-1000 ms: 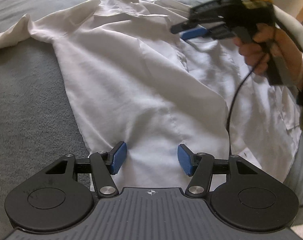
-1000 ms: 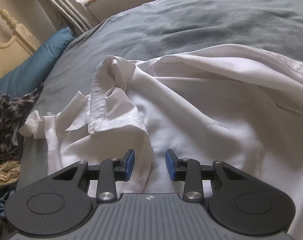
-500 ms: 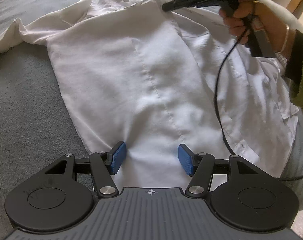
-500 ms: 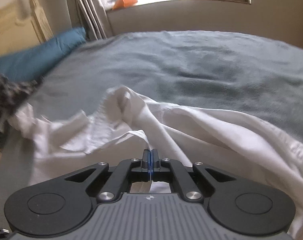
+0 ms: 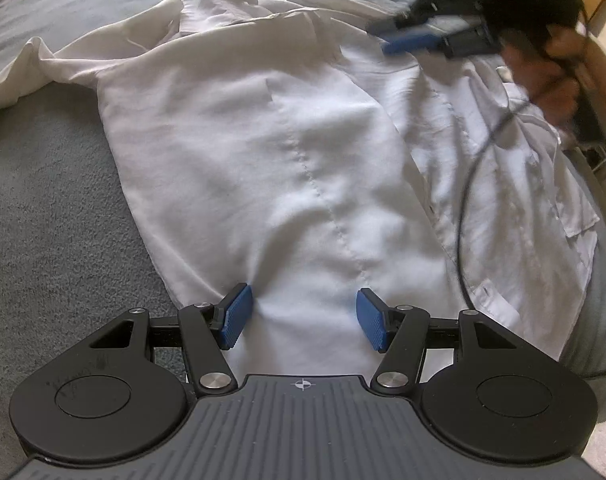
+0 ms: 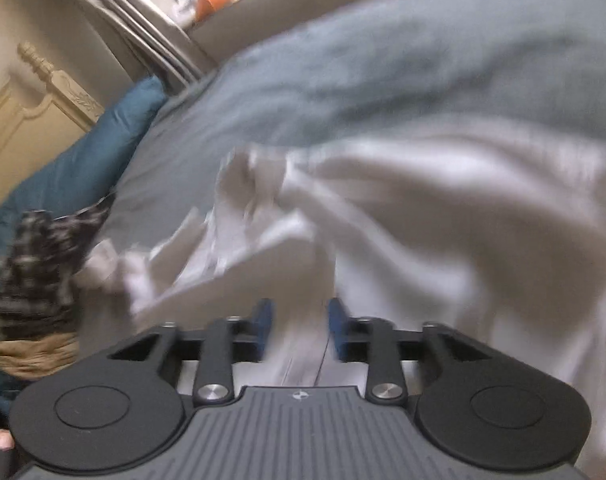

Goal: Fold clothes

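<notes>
Left wrist view: left claw (image 5: 303, 322) gapes over the white shirt (image 5: 263, 160); right claw (image 6: 299, 328) is opening, empty.

Bare grey bed (image 5: 55, 208) lies open at left of the left wrist view. At upper right the right gripper (image 5: 407, 40) and its dangling cable (image 5: 463, 208) cross the white shirt (image 5: 263, 160). In the blurred right view, what seems a clothes pile (image 6: 35, 280) crowds the left edge.

White button-up shirt (image 5: 263, 168) spread mostly flat on grey bed (image 5: 55, 208), collar end bunched up at far side, one sleeve trailing off left, wrinkly.
</notes>
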The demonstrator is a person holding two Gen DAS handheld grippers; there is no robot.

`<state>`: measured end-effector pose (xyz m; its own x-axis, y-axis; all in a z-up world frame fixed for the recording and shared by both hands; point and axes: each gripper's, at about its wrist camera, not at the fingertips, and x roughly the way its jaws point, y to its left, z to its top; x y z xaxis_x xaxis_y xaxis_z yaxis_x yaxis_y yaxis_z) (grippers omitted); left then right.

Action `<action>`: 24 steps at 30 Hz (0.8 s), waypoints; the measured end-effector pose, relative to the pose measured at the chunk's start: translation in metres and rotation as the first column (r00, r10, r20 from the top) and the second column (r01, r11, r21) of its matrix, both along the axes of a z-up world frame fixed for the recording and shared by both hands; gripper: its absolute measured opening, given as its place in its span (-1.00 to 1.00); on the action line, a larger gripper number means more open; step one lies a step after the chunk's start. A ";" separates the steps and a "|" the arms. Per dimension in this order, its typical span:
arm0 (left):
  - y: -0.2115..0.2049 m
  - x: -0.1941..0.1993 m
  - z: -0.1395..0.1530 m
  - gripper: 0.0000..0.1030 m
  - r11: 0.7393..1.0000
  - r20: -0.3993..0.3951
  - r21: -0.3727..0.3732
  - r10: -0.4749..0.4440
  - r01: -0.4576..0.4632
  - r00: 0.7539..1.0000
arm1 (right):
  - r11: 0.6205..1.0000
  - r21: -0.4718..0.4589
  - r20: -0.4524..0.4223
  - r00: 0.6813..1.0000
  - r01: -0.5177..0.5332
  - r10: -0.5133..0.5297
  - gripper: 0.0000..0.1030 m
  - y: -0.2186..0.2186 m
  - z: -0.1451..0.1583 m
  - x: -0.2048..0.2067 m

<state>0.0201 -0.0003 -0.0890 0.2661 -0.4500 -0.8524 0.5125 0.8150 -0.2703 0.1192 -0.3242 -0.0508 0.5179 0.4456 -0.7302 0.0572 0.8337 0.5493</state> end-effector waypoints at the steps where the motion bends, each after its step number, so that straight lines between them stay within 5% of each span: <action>1: -0.002 0.000 0.000 0.13 1.000 -0.001 -0.001 0.002 -0.002 1.000 | 0.999 0.032 -0.034 0.999 0.002 -0.001 -0.29 -0.001 -0.006 -0.003; 9: 0.001 0.002 -0.002 0.13 0.999 -0.008 -0.024 0.023 -0.023 1.000 | 0.997 0.083 -0.156 0.988 -0.003 0.016 -0.30 0.012 -0.043 -0.010; 12: 0.002 0.003 -0.001 0.13 0.999 -0.016 -0.034 0.033 -0.033 0.999 | 0.997 0.077 -0.151 0.988 0.011 0.001 -0.46 0.017 -0.045 -0.011; 15: 0.002 0.002 -0.001 0.13 0.998 -0.021 -0.041 0.038 -0.038 0.999 | 1.000 0.017 -0.113 0.994 -0.010 0.012 -0.92 0.028 -0.039 -0.012; 18: 0.001 0.001 0.001 0.13 0.999 -0.015 -0.037 0.034 -0.034 0.999 | 0.982 -0.165 0.008 0.996 -0.087 0.089 -0.98 0.053 -0.018 -0.018; 20: 0.001 0.001 0.000 0.13 0.999 -0.010 -0.030 0.029 -0.030 1.000 | 0.925 -0.347 0.073 0.979 -0.152 0.188 -0.98 0.079 -0.007 -0.023; 24: -0.002 -0.002 0.000 0.13 1.000 0.004 -0.012 0.018 -0.018 1.000 | 0.735 -0.633 0.089 0.920 -0.244 0.382 -0.96 0.128 -0.007 -0.030</action>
<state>0.0182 -0.0025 -0.0890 0.2776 -0.4555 -0.8459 0.4987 0.8209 -0.2784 0.0893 -0.1958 -0.0573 0.5918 0.1162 -0.7977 -0.3200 0.9421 -0.1002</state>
